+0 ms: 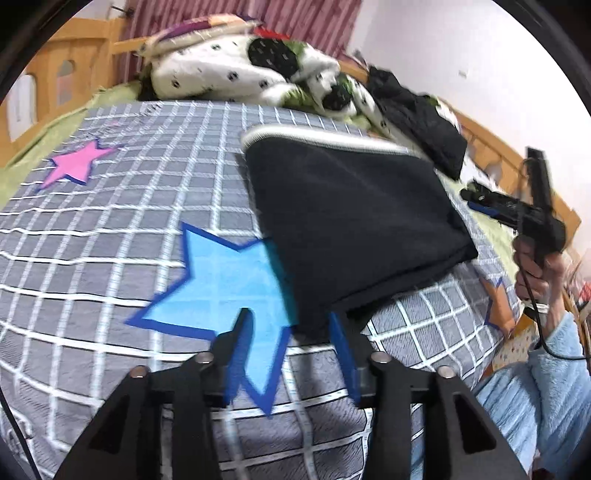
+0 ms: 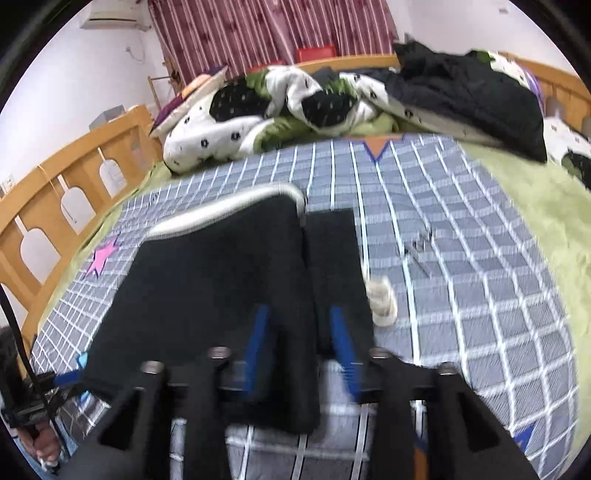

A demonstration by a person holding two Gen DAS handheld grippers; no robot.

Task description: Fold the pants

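Folded black pants (image 1: 354, 225) lying on the checked bedspread (image 1: 110, 236), grey waistband (image 1: 325, 138) at the far edge. Left tongs (image 1: 291, 332) gaping at the near corner. Right tongs (image 2: 299, 325) spread above the fabric, white tag (image 2: 382, 301) seen only there. Bare bedspread either side, quilt (image 2: 258, 110) heaped beyond

I see a grey checked bedspread (image 1: 110, 236) with white grid lines covering the bed; a pink star (image 1: 75, 164) and a larger blue star (image 1: 225, 284) are printed on it, and an orange star (image 2: 382, 144) sits at its far edge; a crumpled white, black and green quilt (image 2: 258, 110) is heaped beyond it, with a dark garment (image 2: 469, 96) lying beside the quilt; a wooden bed rail (image 2: 55, 206) runs along one side; striped maroon curtains (image 2: 269, 29) hang behind; an air conditioner (image 2: 114, 16) is mounted high on the wall.
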